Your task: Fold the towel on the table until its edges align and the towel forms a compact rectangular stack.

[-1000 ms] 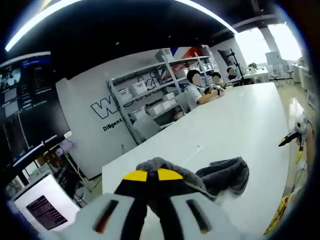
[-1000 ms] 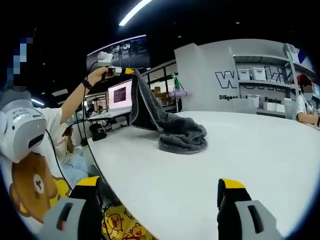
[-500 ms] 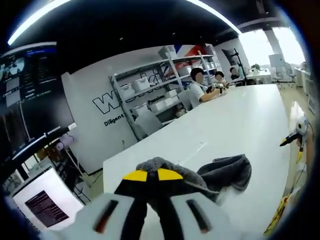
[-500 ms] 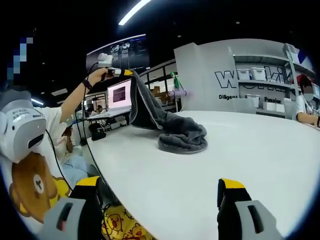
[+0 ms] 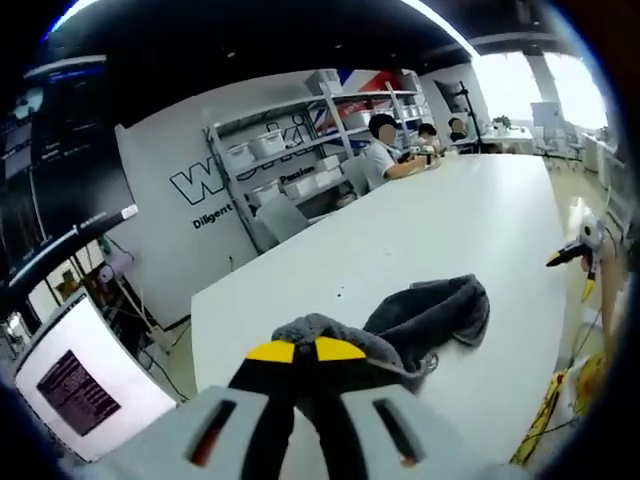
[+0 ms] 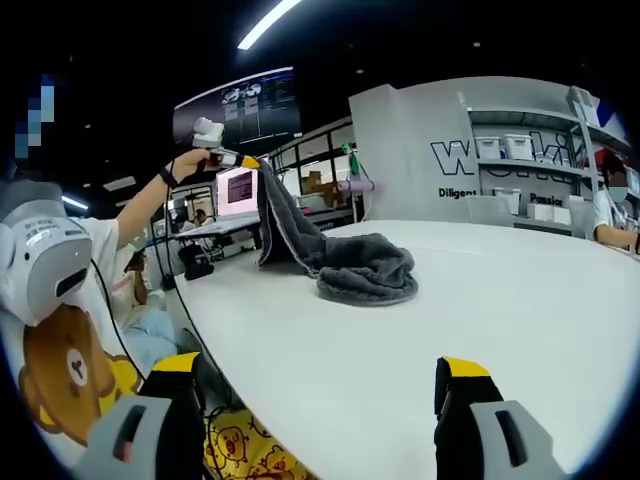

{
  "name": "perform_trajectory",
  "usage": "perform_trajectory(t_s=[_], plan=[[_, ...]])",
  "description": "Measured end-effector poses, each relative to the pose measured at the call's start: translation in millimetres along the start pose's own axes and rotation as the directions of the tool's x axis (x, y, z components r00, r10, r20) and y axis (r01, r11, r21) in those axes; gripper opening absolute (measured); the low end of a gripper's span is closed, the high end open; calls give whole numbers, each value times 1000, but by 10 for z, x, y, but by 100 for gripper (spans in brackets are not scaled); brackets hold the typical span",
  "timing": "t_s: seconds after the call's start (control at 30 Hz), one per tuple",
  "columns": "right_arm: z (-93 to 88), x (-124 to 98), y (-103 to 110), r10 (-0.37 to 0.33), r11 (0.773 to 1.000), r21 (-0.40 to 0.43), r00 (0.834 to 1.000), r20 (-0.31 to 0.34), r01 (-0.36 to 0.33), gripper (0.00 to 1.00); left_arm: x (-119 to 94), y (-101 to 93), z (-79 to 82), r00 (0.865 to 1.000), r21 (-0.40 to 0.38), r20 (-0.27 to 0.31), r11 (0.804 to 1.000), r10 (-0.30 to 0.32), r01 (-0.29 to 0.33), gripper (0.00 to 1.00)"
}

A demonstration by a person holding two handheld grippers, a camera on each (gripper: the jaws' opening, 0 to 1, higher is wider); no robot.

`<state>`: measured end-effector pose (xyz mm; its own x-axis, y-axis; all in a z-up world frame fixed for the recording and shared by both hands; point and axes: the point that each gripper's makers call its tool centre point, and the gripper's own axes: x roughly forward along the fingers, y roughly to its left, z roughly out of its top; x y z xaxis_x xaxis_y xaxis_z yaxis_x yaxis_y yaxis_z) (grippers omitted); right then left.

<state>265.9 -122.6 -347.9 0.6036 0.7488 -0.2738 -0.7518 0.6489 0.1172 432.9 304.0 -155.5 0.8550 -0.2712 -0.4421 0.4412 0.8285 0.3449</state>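
Towel [image 5: 430,315] corner is clamped in left gripper [image 5: 305,351] jaws, seemingly lifted; right gripper [image 6: 325,385] jaws gape wide, empty.

The towel [image 6: 345,262] is dark grey and plush, unfolded. One corner is lifted high above the white table [image 6: 500,320], pinched between yellow-tipped jaws, so a sheet of cloth hangs down steeply from it. The rest lies crumpled in a loose heap on the tabletop, near the table's edge.
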Motion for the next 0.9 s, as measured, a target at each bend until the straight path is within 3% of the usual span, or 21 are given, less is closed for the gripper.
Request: perform_trajectory(t_s=[0.17, 0.37, 0.57, 0.6, 0.9], plan=[[-12, 12, 19, 8, 1000, -1, 1000, -2, -8, 100, 27, -221, -363, 998, 1, -60, 999, -35, 35, 5], [-19, 44, 29, 17, 1000, 2, 1000, -2, -17, 100, 58, -664, -798, 987, -23, -104, 993, -119, 118, 5], [-13, 60, 52, 32, 999, -7, 999, -6, -32, 100, 123, -1164, -1087, 964, -26, -149, 975, -220, 219, 5], [-11, 59, 54, 32, 999, -7, 999, -6, -32, 100, 135, -1261, -1158, 955, -24, -169, 970, -243, 243, 5], [-26, 20, 35, 25, 1000, -3, 1000, -3, -25, 100, 217, -1592, -1593, 916, -26, -271, 954, -296, 300, 5]])
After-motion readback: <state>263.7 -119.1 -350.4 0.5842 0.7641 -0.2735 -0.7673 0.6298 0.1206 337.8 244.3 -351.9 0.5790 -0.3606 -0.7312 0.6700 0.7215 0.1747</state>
